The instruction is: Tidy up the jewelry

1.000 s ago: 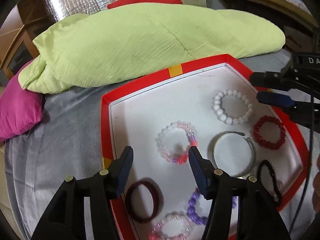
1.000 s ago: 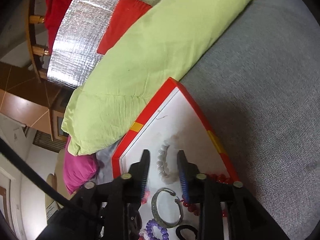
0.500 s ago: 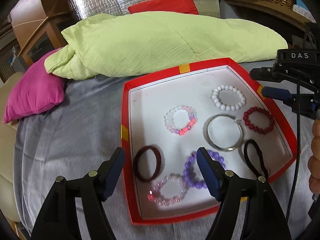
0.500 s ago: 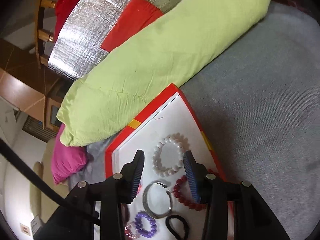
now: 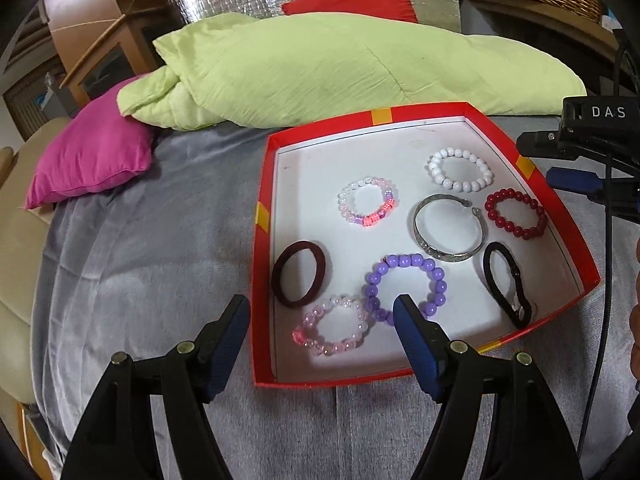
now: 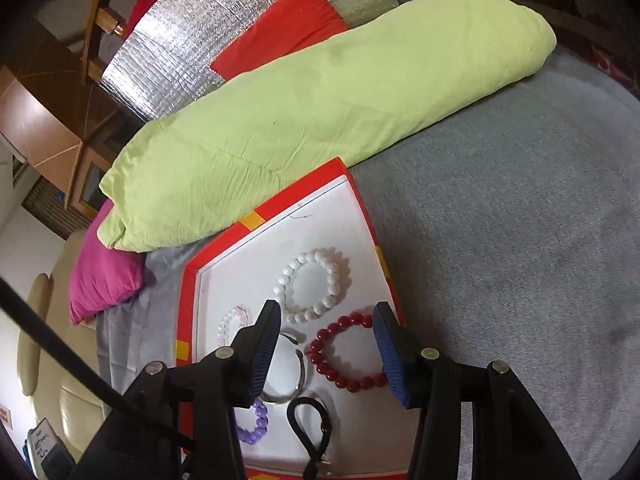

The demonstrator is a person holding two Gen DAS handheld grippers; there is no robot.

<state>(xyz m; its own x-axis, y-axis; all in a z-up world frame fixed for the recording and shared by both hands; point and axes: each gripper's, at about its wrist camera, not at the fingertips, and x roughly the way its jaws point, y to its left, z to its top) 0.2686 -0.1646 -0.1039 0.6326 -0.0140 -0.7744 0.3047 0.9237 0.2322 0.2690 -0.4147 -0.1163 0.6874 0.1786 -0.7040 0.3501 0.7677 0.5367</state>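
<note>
Left gripper (image 5: pixel 322 316): jaws spread wide, nothing between them, hovering over the near-left corner of the red tray (image 5: pixel 262 264).
Right gripper (image 6: pixel 327 320): jaws opening, empty, above the tray's right side over the dark red bead bracelet (image 6: pixel 346 354).
Tray contents: white bead bracelet (image 5: pixel 460 170), silver bangle (image 5: pixel 450 227), purple bead bracelet (image 5: pixel 404 288), two pink bead bracelets (image 5: pixel 330 326), a maroon hair tie (image 5: pixel 298 278), a black hair tie (image 5: pixel 506 284), all lying apart or just touching.
Surroundings: grey cover (image 5: pixel 152 264), green pillow (image 5: pixel 340 68), magenta cushion (image 5: pixel 90 154).
</note>
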